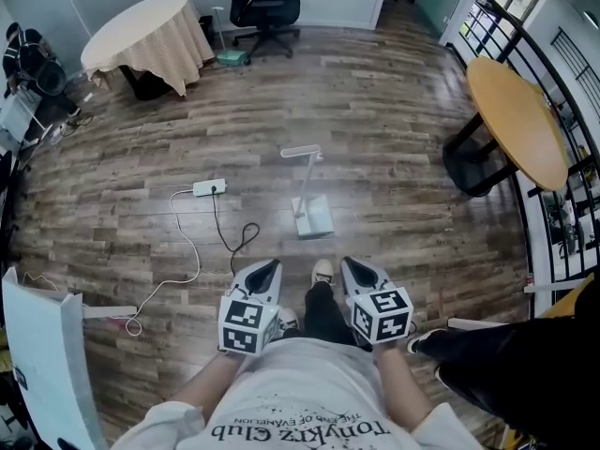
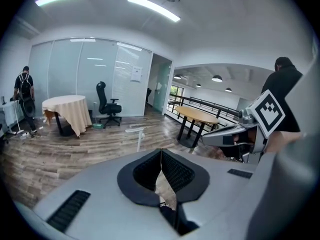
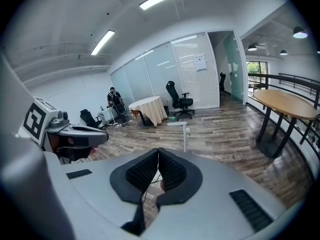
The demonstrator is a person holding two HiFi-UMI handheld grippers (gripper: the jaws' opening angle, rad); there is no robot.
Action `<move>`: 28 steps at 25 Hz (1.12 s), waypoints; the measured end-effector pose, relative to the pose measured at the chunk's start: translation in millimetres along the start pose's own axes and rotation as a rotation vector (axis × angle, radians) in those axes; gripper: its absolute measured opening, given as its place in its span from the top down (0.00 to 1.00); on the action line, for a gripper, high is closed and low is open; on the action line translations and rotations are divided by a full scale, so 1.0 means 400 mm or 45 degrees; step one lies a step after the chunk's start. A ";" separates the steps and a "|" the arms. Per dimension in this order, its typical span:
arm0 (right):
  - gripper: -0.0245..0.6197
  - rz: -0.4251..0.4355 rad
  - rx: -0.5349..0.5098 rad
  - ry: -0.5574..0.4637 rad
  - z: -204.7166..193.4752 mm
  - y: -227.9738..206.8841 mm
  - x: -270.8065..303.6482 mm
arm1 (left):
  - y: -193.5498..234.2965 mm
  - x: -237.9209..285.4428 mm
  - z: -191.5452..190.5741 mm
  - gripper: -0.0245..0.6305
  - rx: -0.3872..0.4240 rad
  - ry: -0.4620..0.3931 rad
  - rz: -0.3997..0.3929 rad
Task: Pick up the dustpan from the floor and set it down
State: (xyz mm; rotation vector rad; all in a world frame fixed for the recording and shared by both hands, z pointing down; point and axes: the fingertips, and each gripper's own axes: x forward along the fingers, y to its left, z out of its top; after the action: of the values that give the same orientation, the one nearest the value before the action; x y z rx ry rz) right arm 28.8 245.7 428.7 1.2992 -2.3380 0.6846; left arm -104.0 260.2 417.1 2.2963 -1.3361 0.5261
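Note:
A white long-handled dustpan (image 1: 310, 216) stands upright on the wood floor, a short way ahead of my feet. Its handle also shows in the left gripper view as the dustpan (image 2: 138, 135) and in the right gripper view as the dustpan (image 3: 184, 132). My left gripper (image 1: 266, 271) and right gripper (image 1: 360, 270) are held side by side close to my body, well short of it. The left gripper (image 2: 161, 153) has its jaws closed tip to tip on nothing. The right gripper (image 3: 158, 152) is likewise shut and empty.
A white power strip (image 1: 209, 187) with trailing cables lies left of the dustpan. A cloth-covered round table (image 1: 145, 28) and an office chair (image 1: 267, 9) stand at the back, a wooden round table (image 1: 516, 120) by the railing on the right. Another person's leg (image 1: 497, 359) is at my right.

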 end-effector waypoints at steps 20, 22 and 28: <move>0.92 0.143 -0.067 0.014 0.276 -0.304 0.273 | 0.113 0.363 0.251 0.93 -0.135 -0.027 0.132; 0.92 0.155 -0.065 0.026 0.283 -0.336 0.290 | 0.108 0.391 0.272 0.93 -0.139 -0.041 0.147; 0.92 0.184 -0.068 0.049 0.299 -0.380 0.329 | 0.114 0.439 0.285 0.93 -0.161 -0.033 0.172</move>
State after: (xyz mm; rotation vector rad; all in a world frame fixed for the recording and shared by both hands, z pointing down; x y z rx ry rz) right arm 82.8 18.5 437.9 1.0933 -2.4191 0.6797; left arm -50.3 52.7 421.1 2.1289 -1.5009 0.4427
